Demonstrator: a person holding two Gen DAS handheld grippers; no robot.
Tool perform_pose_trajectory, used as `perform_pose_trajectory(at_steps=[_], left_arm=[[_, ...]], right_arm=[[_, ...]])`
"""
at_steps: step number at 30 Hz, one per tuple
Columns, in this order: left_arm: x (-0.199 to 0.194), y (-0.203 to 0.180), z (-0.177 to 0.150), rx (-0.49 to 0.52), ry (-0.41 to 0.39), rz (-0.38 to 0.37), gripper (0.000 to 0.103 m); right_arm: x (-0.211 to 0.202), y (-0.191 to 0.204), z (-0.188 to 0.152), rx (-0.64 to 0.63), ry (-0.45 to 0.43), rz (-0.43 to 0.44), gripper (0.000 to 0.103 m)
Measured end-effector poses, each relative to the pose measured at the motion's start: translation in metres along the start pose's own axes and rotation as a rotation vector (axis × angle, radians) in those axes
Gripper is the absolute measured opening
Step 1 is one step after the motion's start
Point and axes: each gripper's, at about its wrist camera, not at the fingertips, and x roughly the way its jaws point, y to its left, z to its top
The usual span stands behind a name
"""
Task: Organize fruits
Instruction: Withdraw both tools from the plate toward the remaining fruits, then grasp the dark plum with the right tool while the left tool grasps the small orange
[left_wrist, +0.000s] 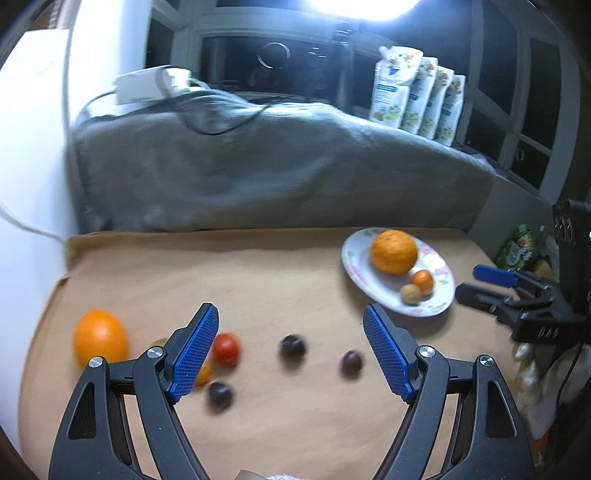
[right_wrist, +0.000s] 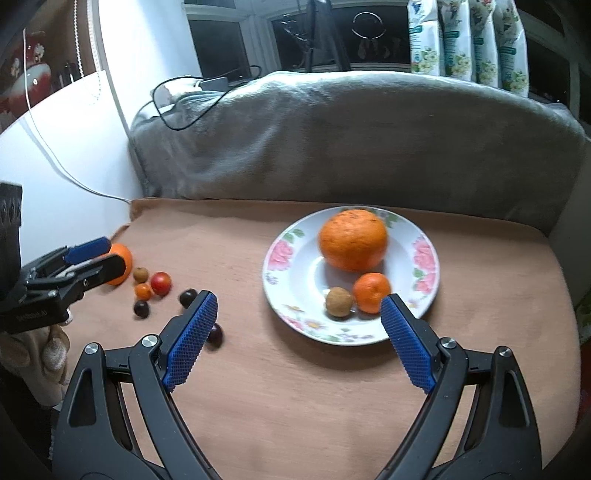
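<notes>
A flowered white plate (right_wrist: 291, 254) (left_wrist: 354, 269) holds a big orange (right_wrist: 352, 238) (left_wrist: 393, 251), a small mandarin (right_wrist: 371, 292) (left_wrist: 423, 281) and a brown longan (right_wrist: 338, 301) (left_wrist: 410, 293). On the tan cloth to the left lie an orange (left_wrist: 99, 338), a red tomato (left_wrist: 226, 349) (right_wrist: 161, 283), three dark plums (left_wrist: 293, 347) (left_wrist: 351, 363) (left_wrist: 220, 394) and a small mandarin (right_wrist: 143, 291). My left gripper (left_wrist: 291, 325) is open and empty above the plums. My right gripper (right_wrist: 299, 306) is open and empty before the plate.
A grey blanket (right_wrist: 332, 136) is heaped behind the cloth with a black cable (right_wrist: 173, 110) on it. Refill pouches (right_wrist: 469, 40) stand at the back right. A white wall (right_wrist: 74, 166) is at the left. The cloth's edge (left_wrist: 66, 277) drops off at left.
</notes>
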Motion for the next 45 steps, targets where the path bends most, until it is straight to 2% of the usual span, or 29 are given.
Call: perform_pose_trajectory(at_steps=[9, 14, 16, 21, 24, 29, 30, 33, 39, 42, 45], left_arm=[[-0.017, 0.046, -0.037, -0.062, 0.048, 0.078, 0.081], [-0.018, 0.06, -0.049, -0.101, 0.064, 0.078, 0.08], [-0.018, 0.064, -0.053, -0.111, 0.069, 0.075, 0.075], [-0.013, 0.07, -0.059, -0.13, 0.088, 0.05, 0.067], [-0.01, 0.075, -0.06, -0.139, 0.096, 0.038, 0.06], [-0.001, 0.082, -0.057, -0.168, 0.109, 0.004, 0.051], [0.002, 0.083, -0.056, -0.173, 0.112, 0.0, 0.05], [0.01, 0.087, -0.054, -0.195, 0.124, -0.018, 0.049], [0.031, 0.095, -0.052, -0.248, 0.165, -0.053, 0.047], [0.04, 0.098, -0.049, -0.262, 0.18, -0.058, 0.047], [0.048, 0.099, -0.046, -0.268, 0.195, -0.065, 0.047]], right_arm=[[0.014, 0.025, 0.005, -0.04, 0.016, 0.064, 0.092], [0.024, 0.041, 0.009, -0.072, 0.028, 0.092, 0.092], [0.029, 0.049, 0.01, -0.088, 0.036, 0.097, 0.092], [0.038, 0.061, 0.013, -0.118, 0.05, 0.108, 0.091], [0.044, 0.067, 0.014, -0.132, 0.065, 0.118, 0.086], [0.054, 0.078, 0.013, -0.162, 0.085, 0.126, 0.086], [0.056, 0.079, 0.012, -0.166, 0.089, 0.128, 0.085], [0.065, 0.085, 0.01, -0.182, 0.114, 0.136, 0.074], [0.077, 0.095, 0.004, -0.214, 0.141, 0.139, 0.072], [0.086, 0.1, 0.002, -0.23, 0.158, 0.141, 0.066], [0.094, 0.103, 0.0, -0.236, 0.173, 0.145, 0.065]])
